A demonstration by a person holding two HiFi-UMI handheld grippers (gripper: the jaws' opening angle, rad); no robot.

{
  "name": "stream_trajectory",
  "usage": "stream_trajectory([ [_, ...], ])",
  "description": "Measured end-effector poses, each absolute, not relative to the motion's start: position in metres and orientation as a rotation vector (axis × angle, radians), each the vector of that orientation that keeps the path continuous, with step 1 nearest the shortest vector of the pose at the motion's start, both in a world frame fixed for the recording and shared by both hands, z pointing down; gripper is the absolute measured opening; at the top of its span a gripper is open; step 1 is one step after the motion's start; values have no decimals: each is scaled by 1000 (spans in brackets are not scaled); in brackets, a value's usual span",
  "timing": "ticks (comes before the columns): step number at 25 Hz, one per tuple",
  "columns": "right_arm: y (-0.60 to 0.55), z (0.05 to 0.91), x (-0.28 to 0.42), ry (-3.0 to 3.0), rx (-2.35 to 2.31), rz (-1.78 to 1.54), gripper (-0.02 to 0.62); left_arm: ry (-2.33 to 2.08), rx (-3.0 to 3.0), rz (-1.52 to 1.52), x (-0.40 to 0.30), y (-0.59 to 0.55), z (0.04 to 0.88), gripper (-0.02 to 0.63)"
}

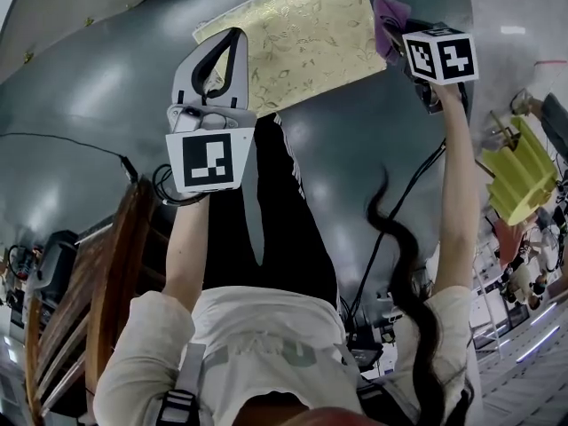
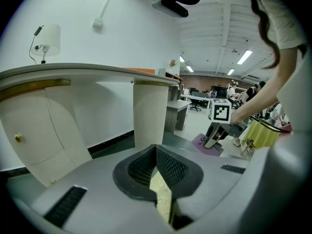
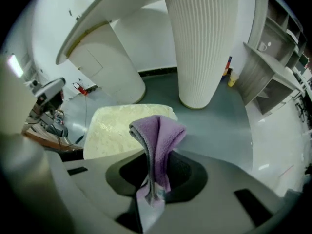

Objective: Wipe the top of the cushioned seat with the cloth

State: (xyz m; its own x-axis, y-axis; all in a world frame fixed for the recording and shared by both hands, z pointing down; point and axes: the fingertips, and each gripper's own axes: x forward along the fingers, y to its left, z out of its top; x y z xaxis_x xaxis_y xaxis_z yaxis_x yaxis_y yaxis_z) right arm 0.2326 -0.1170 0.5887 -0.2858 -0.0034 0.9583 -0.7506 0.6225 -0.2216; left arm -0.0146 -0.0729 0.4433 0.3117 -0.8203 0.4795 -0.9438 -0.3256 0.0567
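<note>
Right gripper (image 3: 155,178) clamps the cloth (image 3: 160,133) beside the seat (image 3: 114,128), folds hiding its tips. Left gripper (image 2: 157,177), closed and empty, covers the seat's corner.

Showing pale gold with a fine leaf pattern on the cushioned seat (image 1: 302,38), at twelve o'clock in the head view. Showing soft lilac on the cloth (image 3: 158,140), greyer along its fold. Wearing light grey on the left gripper (image 2: 156,149) and right gripper (image 3: 153,186), with black, waffle-patterned jaws and black-and-white square markers. Gleaming dark grey-green across the floor (image 1: 106,87). Running white and ribbed up the column (image 3: 202,43), at twelve o'clock in the right gripper view.
</note>
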Motion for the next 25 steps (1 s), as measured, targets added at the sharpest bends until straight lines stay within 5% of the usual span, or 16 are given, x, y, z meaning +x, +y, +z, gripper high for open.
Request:
stream_trajectory([
  [11,50,542,55,-2012,218,970,92,-1666,2213,529,-45,-63,439,6],
  [25,131,622,-25,-1905,198,989,94,-1681,2173,539,-64,-49,450,6],
])
